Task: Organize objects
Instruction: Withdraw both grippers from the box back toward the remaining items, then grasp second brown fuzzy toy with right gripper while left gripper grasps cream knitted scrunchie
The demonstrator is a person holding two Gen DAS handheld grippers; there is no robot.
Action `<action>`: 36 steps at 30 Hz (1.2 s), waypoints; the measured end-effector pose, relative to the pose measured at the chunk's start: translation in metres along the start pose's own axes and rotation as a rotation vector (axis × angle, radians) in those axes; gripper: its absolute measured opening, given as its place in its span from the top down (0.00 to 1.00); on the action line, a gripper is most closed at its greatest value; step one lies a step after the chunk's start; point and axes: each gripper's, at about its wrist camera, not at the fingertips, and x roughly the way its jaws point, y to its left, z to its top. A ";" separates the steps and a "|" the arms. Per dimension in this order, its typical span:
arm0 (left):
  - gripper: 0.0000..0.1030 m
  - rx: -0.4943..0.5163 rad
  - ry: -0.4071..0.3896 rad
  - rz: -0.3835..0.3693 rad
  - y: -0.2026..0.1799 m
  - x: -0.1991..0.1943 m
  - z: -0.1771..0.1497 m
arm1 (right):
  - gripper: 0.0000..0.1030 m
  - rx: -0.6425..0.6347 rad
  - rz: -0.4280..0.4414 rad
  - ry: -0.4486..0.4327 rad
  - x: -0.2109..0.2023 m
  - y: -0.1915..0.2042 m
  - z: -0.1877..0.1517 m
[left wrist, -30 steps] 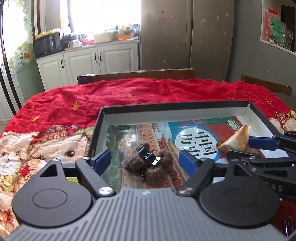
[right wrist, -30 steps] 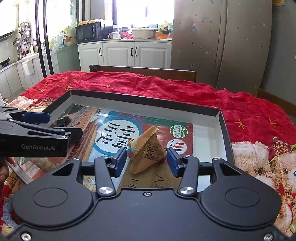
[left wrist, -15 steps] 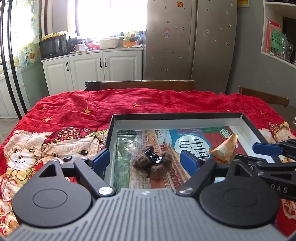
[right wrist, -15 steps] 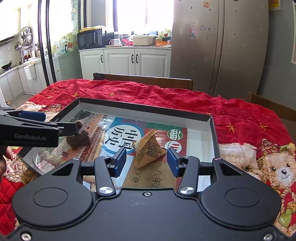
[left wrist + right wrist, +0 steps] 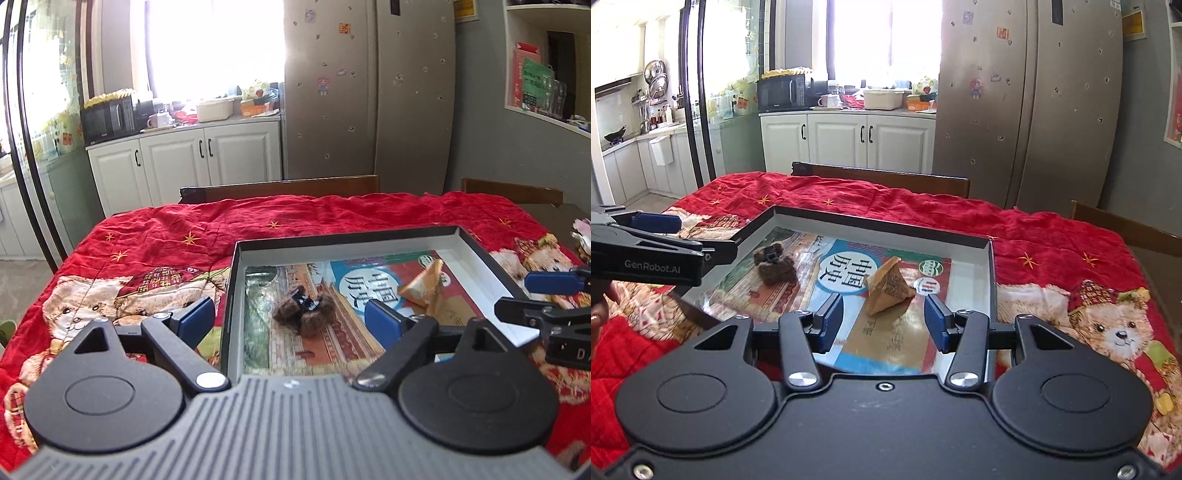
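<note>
- Our left gripper [image 5: 290, 319] has just been spreading its jaws; they stand wide and empty, the furry brown hair clip [image 5: 303, 309] lying loose on the tray floor ahead of them, touched by neither pad.
- Our right gripper [image 5: 884, 322] is parted too and grasps nothing; the folded paper pyramid [image 5: 889, 290] rests free just beyond its pads, at about twelve o'clock.
- Both things sit inside the shallow black box [image 5: 347, 234], the clip toward nine o'clock, the pyramid toward three, on the printed sheet [image 5: 846, 267].
- We judge the placing step done for these two, and both hands clear of them.
- Next we need another loose item; something shows at three o'clock on the red blanket [image 5: 177, 236], too unclear to name.
</note>
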 end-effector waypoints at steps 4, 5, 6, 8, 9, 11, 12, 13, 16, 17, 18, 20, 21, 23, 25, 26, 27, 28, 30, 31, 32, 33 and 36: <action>0.09 0.007 -0.002 -0.015 0.002 -0.022 -0.012 | 0.53 0.013 0.004 0.016 -0.021 -0.001 -0.012; 0.08 0.012 -0.002 -0.019 0.003 -0.028 -0.016 | 0.53 0.017 0.002 0.020 -0.025 -0.001 -0.015; 0.08 0.018 -0.002 -0.020 0.003 -0.033 -0.019 | 0.53 0.022 0.000 0.026 -0.031 -0.001 -0.020; 0.08 0.034 0.002 -0.022 0.003 -0.042 -0.027 | 0.53 0.032 -0.003 0.038 -0.040 -0.001 -0.029; 0.08 0.039 0.006 -0.024 0.003 -0.046 -0.031 | 0.53 0.035 -0.006 0.042 -0.046 -0.001 -0.034; 0.08 0.041 0.017 -0.030 0.004 -0.052 -0.039 | 0.53 0.033 -0.019 0.048 -0.054 0.001 -0.043; 0.08 0.041 0.022 -0.033 0.005 -0.055 -0.042 | 0.53 0.032 -0.025 0.050 -0.059 0.002 -0.048; 0.08 0.041 0.027 -0.038 0.005 -0.057 -0.046 | 0.53 0.032 -0.029 0.053 -0.063 0.003 -0.052; 0.08 0.056 0.038 -0.050 0.002 -0.065 -0.058 | 0.51 0.040 -0.038 0.057 -0.076 0.005 -0.064; 0.08 0.058 0.040 -0.051 0.001 -0.067 -0.063 | 0.51 0.043 -0.046 0.058 -0.079 0.006 -0.069; 0.08 0.058 0.041 -0.053 0.001 -0.070 -0.068 | 0.51 0.043 -0.052 0.058 -0.083 0.007 -0.074; 0.08 0.051 0.050 -0.063 0.000 -0.071 -0.076 | 0.50 0.042 -0.064 0.060 -0.089 0.013 -0.086; 0.08 0.045 0.053 -0.069 -0.001 -0.071 -0.080 | 0.49 0.044 -0.069 0.064 -0.092 0.016 -0.093; 0.08 0.038 0.061 -0.088 -0.001 -0.070 -0.088 | 0.49 0.053 -0.075 0.073 -0.094 0.020 -0.103; 0.08 0.031 0.073 -0.102 -0.001 -0.068 -0.095 | 0.49 0.074 -0.083 0.075 -0.095 0.022 -0.114; 0.08 0.027 0.078 -0.108 -0.002 -0.067 -0.098 | 0.49 0.085 -0.089 0.073 -0.096 0.023 -0.119; 0.08 0.023 0.080 -0.114 -0.002 -0.066 -0.101 | 0.48 0.095 -0.094 0.071 -0.097 0.024 -0.122; 0.08 0.020 0.079 -0.117 -0.003 -0.066 -0.103 | 0.48 0.106 -0.097 0.068 -0.098 0.025 -0.126; 0.08 0.017 0.079 -0.117 -0.004 -0.064 -0.106 | 0.48 0.117 -0.101 0.067 -0.099 0.027 -0.130; 0.08 0.016 0.080 -0.117 -0.003 -0.063 -0.107 | 0.48 0.119 -0.102 0.067 -0.099 0.028 -0.131; 0.09 0.014 0.082 -0.119 -0.003 -0.062 -0.107 | 0.48 0.122 -0.103 0.065 -0.099 0.029 -0.132; 0.09 0.010 0.086 -0.125 -0.003 -0.061 -0.108 | 0.48 0.124 -0.104 0.064 -0.099 0.029 -0.133; 0.11 0.006 0.098 -0.142 -0.005 -0.056 -0.113 | 0.48 0.133 -0.105 0.059 -0.099 0.029 -0.135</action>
